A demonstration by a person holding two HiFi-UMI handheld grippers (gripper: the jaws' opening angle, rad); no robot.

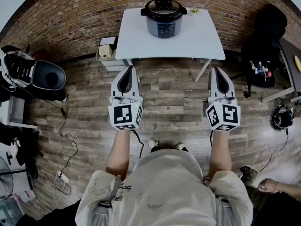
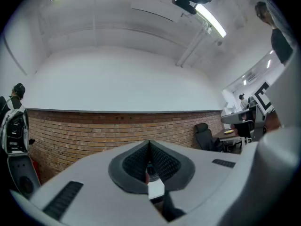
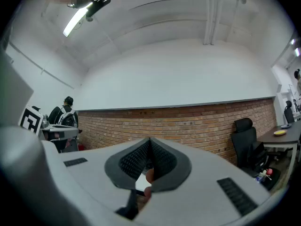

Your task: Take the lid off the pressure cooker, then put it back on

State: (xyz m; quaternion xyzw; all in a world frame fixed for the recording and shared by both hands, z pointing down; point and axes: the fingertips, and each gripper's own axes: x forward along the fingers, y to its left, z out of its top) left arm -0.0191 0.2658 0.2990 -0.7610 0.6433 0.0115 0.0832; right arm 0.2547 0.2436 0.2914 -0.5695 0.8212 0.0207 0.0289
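Looking steeply down on a wooden floor (image 1: 169, 102), with a white bench (image 1: 141, 44) at the far side, close against a brick wall (image 1: 70, 18). On the bench, toward its far edge and roughly midway across, the pressure cooker (image 1: 164, 26), upright, control panel facing near. Seated on top of it, the lid (image 1: 163, 6), dark, with a black handle at its middle. To the right of the cooker and apart from it, a small green thing (image 1: 194, 10), too small to make out.

Held well short of the bench, over the floor: the left gripper (image 1: 129, 69) and the right gripper (image 1: 217, 71), side by side, well apart, both pointing far toward the bench. Clear of cooker, lid and bench alike. At the near end of each, a marker cube (image 1: 126, 116), then a bare forearm (image 1: 120, 152).

Through the left gripper view, jaws closed pad against pad, with nothing gripped between them. Likewise through the right gripper view: jaws shut together, empty. Beyond both pairs of jaws, brick wall below a plain white wall, ceiling lights above.

Left of the bench, by its near left leg, a low white cabinet (image 1: 107, 51). Further left, a black rounded object (image 1: 47, 76). Right of the bench, a black office chair (image 1: 263, 36). Trailing across the floor at the left, cables (image 1: 66, 140). At the near right corner, another person's hand (image 1: 268, 186).
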